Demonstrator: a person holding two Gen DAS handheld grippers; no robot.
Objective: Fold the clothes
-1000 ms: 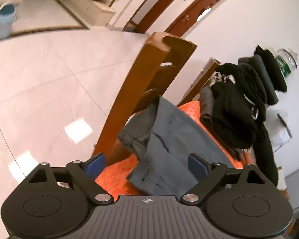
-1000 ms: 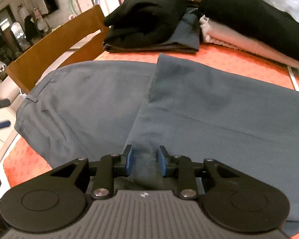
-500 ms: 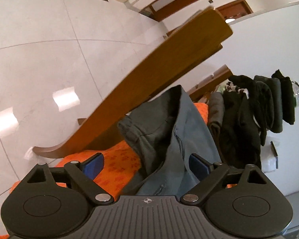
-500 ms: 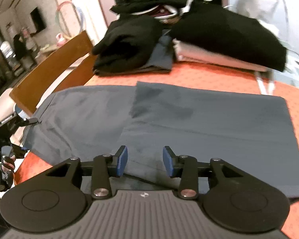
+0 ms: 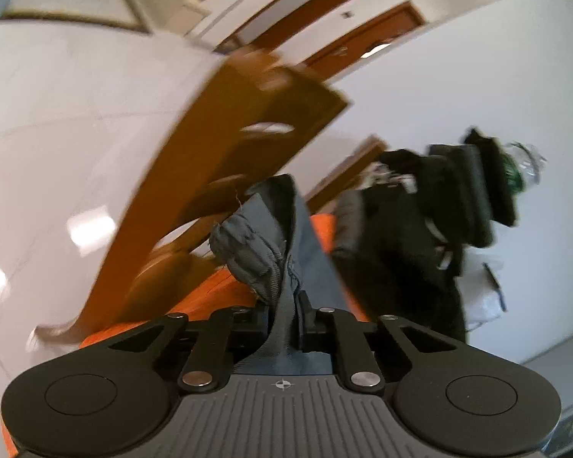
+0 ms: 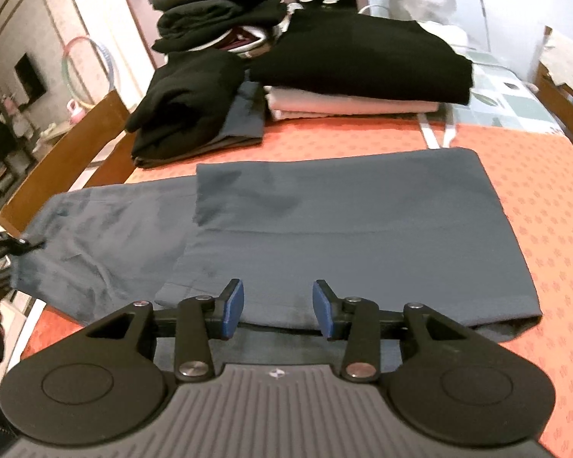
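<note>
Grey-blue trousers (image 6: 347,225) lie flat on the orange tablecloth (image 6: 546,206), with the right part folded over onto itself. My left gripper (image 5: 285,311) is shut on the bunched waistband end of the trousers (image 5: 256,244) at the table's left edge; it also shows at the far left of the right wrist view (image 6: 19,242). My right gripper (image 6: 278,309) is open and empty, just above the near edge of the folded trousers.
Stacks of folded black and dark clothes (image 6: 195,103) and a black-on-beige pile (image 6: 363,61) sit at the back of the table. A wooden chair (image 5: 225,160) stands close at the table's left side. Another chair (image 6: 565,91) is at the right.
My left gripper has closed on the trousers' waistband end. My right gripper has let go of the cloth, opened wider and drawn back and up.
</note>
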